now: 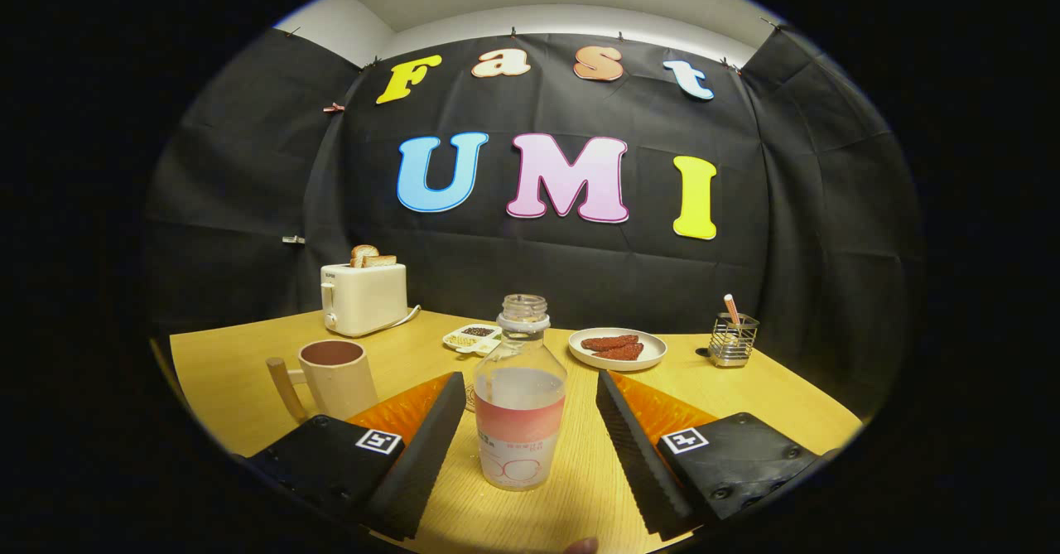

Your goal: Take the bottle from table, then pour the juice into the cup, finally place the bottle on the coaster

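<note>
Bottle (521, 397) upright between wide-open fingers (424, 438), untouched (coaster (469, 397) mostly hidden behind); cup (335, 378) beside left finger.

Bottle (521, 397) label print too faint to read, toaster (364, 297) front mark too small to read.

Warm, even overhead light, table (745, 388) brightly lit, black backdrop dim at left and right, strong fisheye bending toward the rim, centre sharp, soft glare on bottle (520, 397) glass
</note>
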`<state>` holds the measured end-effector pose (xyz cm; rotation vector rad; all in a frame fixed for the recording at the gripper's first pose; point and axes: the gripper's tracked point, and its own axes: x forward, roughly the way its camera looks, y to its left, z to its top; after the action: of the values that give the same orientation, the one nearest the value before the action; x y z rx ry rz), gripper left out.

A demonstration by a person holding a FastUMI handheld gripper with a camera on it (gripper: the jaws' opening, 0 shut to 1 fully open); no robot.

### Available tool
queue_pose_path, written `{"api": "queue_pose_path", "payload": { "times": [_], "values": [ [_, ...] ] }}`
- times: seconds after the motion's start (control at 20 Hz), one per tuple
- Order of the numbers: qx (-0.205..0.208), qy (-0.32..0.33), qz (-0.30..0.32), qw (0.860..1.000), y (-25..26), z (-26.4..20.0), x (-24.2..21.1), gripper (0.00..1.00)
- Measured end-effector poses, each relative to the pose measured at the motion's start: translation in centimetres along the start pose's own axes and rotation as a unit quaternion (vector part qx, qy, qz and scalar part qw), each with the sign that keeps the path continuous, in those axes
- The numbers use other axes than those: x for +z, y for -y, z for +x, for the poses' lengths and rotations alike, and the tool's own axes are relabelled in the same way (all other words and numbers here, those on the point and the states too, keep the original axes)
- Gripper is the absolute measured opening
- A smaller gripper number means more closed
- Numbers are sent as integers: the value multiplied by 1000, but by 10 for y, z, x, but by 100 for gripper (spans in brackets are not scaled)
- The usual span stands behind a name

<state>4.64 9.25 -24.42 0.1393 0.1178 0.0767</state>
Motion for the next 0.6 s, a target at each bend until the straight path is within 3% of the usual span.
{"api": "queue_pose_path", "payload": {
  "times": [0.55, 0.6],
  "values": [
    [0, -11, 7, 1000, -8, 21, -28, 96],
    [1, -9, 9, 1000, -9, 22, -28, 90]
  ]
}}
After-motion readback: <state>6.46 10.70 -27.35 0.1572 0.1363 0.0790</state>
